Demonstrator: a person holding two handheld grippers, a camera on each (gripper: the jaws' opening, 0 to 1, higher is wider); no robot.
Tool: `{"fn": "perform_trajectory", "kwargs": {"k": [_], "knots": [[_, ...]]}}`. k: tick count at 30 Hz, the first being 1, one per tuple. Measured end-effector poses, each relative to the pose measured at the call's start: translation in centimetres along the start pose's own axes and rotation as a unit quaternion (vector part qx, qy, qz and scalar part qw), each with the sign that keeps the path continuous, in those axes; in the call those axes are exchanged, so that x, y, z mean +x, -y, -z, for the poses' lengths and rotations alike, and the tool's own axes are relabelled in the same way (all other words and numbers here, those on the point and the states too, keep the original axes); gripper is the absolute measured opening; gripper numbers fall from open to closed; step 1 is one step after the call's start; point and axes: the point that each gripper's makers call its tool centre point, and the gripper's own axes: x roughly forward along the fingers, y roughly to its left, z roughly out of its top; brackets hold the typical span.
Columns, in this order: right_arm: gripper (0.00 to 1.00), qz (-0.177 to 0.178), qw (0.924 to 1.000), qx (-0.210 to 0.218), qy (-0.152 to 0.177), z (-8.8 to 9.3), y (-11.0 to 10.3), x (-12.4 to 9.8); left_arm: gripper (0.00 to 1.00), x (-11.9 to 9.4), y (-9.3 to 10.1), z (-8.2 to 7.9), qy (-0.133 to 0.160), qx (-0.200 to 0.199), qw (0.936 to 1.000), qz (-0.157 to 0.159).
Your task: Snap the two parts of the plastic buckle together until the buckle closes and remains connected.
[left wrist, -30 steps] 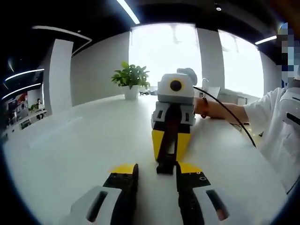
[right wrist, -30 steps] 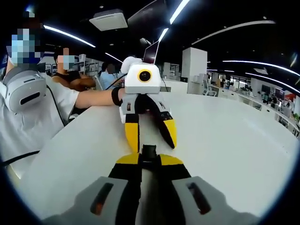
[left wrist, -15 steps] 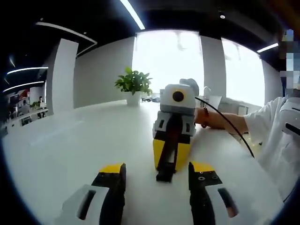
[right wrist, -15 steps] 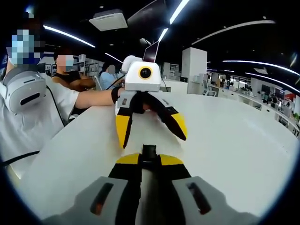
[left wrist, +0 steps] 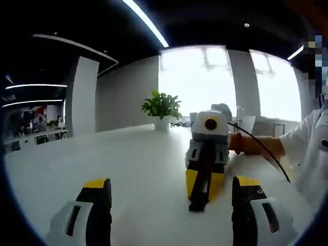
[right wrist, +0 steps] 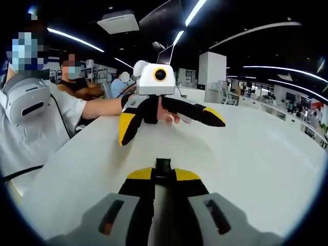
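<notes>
Left hand-held gripper: jaws spread wide, holding nothing, lifted off white tabletop.
Right hand-held gripper: jaws clamped on small black plastic buckle, buckle end poking past yellow tips.
Cannot tell whether halves are latched; buckle looks like one piece.
Judgement: snap likely made; left: check it stays connected.

So there were two grippers, left and right, one black buckle, and one potted plant.

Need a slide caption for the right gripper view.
Right gripper clamps the black buckle; left gripper opposite, wide open.
</notes>
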Motion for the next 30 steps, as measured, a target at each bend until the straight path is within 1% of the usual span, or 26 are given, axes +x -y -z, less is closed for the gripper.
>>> {"fn": "perform_trajectory", "kwargs": {"k": [3,6,8,17,30], "knots": [[0.11,0.0,1.0,0.0,0.0,0.01,-0.24,0.09,0.99,0.05,0.03,0.02,-0.001,0.007,1.0,-0.001],[0.11,0.001,1.0,0.0,0.0,0.0,-0.34,0.13,0.99,0.07,-0.19,0.01,-0.003,0.013,0.9999,-0.009],[0.11,0.002,1.0,0.0,0.0,0.0,-0.39,0.15,0.99,0.03,-0.22,-0.11,0.0,0.012,0.9999,-0.01],[0.11,0.003,1.0,0.002,0.003,-0.01,-0.65,0.3,0.99,0.11,0.55,-0.31,0.002,0.017,0.9999,0.0],[0.11,0.003,1.0,0.001,0.001,0.01,-0.88,0.4,0.99,0.05,0.47,-0.4,0.005,0.013,0.9999,-0.004]]}}
